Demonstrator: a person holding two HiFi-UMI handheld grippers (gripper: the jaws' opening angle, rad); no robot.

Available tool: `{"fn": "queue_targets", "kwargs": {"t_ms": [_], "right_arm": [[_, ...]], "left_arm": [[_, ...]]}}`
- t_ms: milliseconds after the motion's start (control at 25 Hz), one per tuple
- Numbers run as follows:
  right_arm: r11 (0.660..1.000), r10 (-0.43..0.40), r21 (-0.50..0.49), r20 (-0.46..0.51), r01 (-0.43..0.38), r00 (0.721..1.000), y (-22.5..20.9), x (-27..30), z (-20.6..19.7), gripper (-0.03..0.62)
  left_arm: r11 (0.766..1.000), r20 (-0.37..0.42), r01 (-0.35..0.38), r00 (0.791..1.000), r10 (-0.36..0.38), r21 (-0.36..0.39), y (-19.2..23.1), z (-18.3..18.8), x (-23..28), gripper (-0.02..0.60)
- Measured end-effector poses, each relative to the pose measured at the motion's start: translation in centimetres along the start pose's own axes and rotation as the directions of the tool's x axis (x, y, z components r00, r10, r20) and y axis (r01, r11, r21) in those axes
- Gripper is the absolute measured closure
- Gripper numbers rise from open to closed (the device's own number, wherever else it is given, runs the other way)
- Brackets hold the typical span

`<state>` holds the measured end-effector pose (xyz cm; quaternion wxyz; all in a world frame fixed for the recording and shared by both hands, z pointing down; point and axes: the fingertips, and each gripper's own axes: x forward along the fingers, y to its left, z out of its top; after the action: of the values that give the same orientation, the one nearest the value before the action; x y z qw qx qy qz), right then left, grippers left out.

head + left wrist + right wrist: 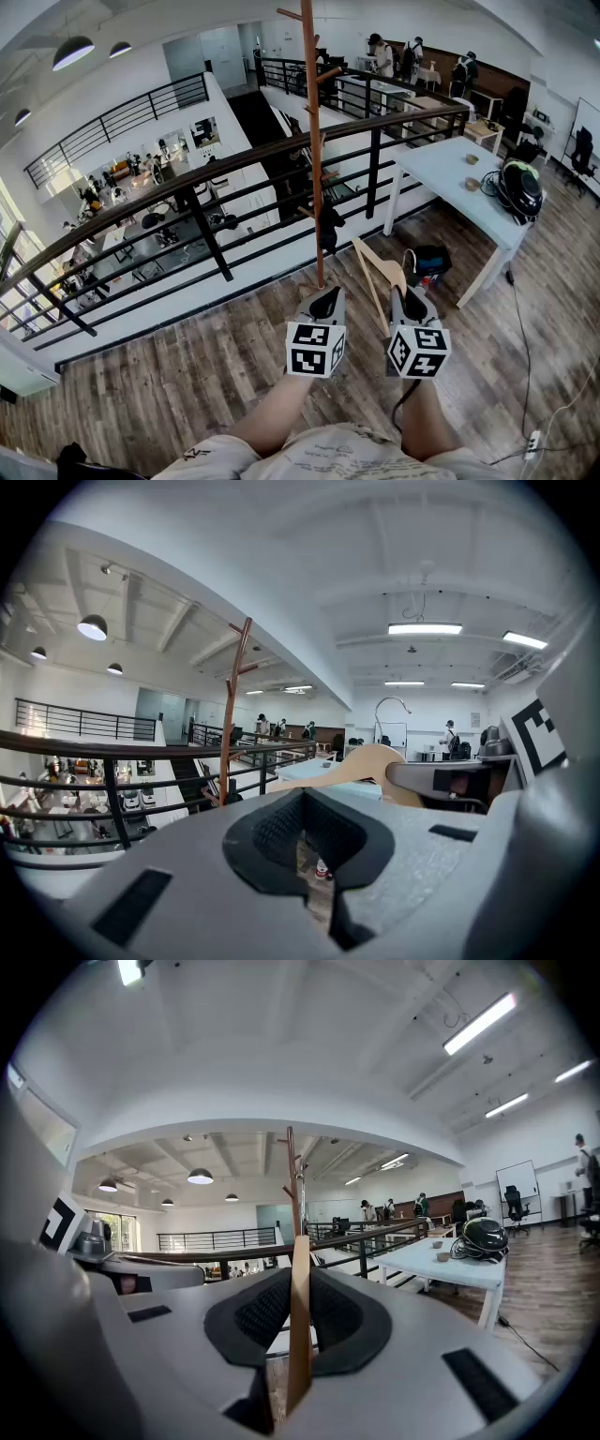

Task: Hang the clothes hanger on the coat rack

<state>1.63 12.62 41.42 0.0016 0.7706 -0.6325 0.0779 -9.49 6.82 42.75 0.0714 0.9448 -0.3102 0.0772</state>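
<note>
Rising up the centre of the head view, the coat rack [314,159] stands on the wooden floor [234,361] just in front of the black railing [202,225]. A white bench [441,173] sits at the right. The clothes hanger [378,270] is low in the frame, right of the rack's foot and apart from it. The right gripper [410,302] has its jaws clamped on the hanger's wooden arm, which runs upright between them. The left gripper [325,300], at lower centre, has its jaws almost together, holding nothing.
</note>
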Motion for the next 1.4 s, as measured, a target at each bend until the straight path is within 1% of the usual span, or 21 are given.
{"fn": "queue_targets", "kwargs": {"t_ms": [280, 600, 920, 1080, 1200, 1400], "right_arm": [[1.0, 0.015, 0.001, -0.004, -0.015, 1.0, -0.6, 0.1, 0.1, 0.542], [0.999, 0.054, 0.01, 0.013, -0.054, 0.998, -1.1, 0.9, 0.1, 0.543], [0.997, 0.072, -0.003, 0.009, -0.072, 0.997, -2.5, 0.8, 0.2, 0.542], [0.997, 0.079, -0.005, 0.007, -0.079, 0.997, -3.6, 0.7, -0.1, 0.543], [0.996, 0.087, -0.007, 0.003, -0.087, 0.996, -3.6, 0.8, -0.4, 0.543], [0.996, 0.086, -0.011, 0.002, -0.086, 0.996, -4.8, 1.4, -0.4, 0.543]], "left_arm": [[1.0, -0.007, 0.006, 1.0, -0.006, -0.003, -0.7, 0.2, 0.6, 0.591], [1.0, -0.01, -0.008, 1.0, 0.008, 0.0, -1.0, 0.2, 1.6, 0.591], [0.999, -0.009, -0.035, 0.999, 0.035, -0.018, -2.3, -0.2, 2.2, 0.59], [0.999, -0.019, -0.035, 0.999, 0.034, -0.019, -3.4, -1.0, 2.9, 0.591], [0.999, -0.019, -0.038, 0.999, 0.037, -0.021, -3.5, -1.2, 3.1, 0.591], [0.999, -0.009, -0.032, 0.999, 0.032, -0.02, -4.1, -0.9, 4.4, 0.591]]}}
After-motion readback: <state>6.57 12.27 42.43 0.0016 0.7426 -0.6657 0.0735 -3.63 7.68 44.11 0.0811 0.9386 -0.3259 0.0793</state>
